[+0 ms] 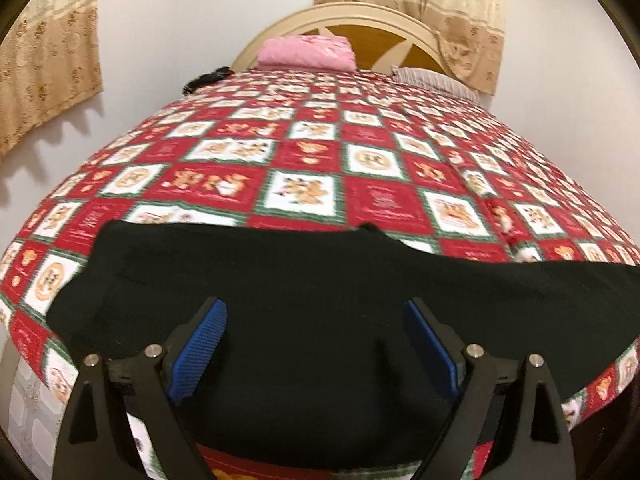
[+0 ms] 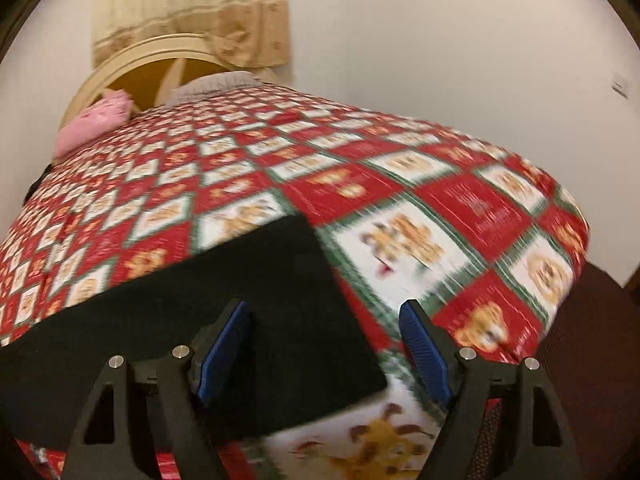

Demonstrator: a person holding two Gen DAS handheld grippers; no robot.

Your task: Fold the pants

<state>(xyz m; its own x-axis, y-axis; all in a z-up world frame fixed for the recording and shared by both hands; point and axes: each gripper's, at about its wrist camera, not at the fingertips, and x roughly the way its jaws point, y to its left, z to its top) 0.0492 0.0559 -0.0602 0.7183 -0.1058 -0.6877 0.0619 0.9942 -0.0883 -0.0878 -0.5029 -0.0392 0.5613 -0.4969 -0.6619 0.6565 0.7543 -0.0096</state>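
Black pants (image 1: 280,280) lie flat across the near end of a bed with a red, white and green checked quilt (image 1: 312,152). My left gripper (image 1: 316,312) is open, its blue pads wide apart just above the pants' near part. In the right wrist view the pants (image 2: 240,300) end in a straight edge, with a corner at the lower right. My right gripper (image 2: 324,312) is open over that end; its left pad (image 2: 224,344) is above the cloth and its right pad (image 2: 420,344) is above the quilt (image 2: 440,208). Neither holds anything.
A pink pillow (image 1: 308,54) and a striped pillow (image 1: 432,78) lie by the cream headboard (image 1: 348,20). A dark item (image 1: 206,78) sits at the far left bed edge. Curtains hang on the wall (image 2: 440,60). The bed's right edge drops to dark floor (image 2: 580,320).
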